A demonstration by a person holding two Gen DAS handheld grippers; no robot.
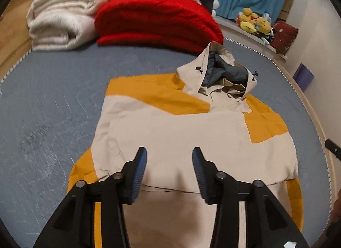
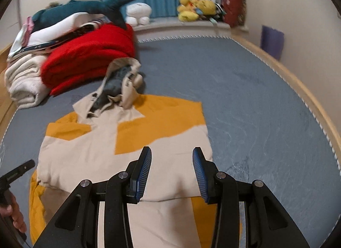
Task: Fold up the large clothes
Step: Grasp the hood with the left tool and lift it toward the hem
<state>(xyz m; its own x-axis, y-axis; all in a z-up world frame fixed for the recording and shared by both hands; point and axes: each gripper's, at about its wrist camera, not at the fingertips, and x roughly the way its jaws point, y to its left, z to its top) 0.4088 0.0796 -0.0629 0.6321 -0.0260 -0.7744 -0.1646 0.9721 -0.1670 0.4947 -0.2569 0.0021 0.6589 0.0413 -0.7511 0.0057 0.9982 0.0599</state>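
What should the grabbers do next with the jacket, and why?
Probably lower both and pinch the hood to fold it down. The jacket lies partly folded on the bed, hood sticking out, and the left gripper and right gripper are open.

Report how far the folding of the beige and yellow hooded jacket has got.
Done: the beige and yellow hooded jacket lies on the grey bed cover, bottom folded up. In hand: nothing; left gripper and right gripper hover with jaws open. Left: its hood still sticks out.
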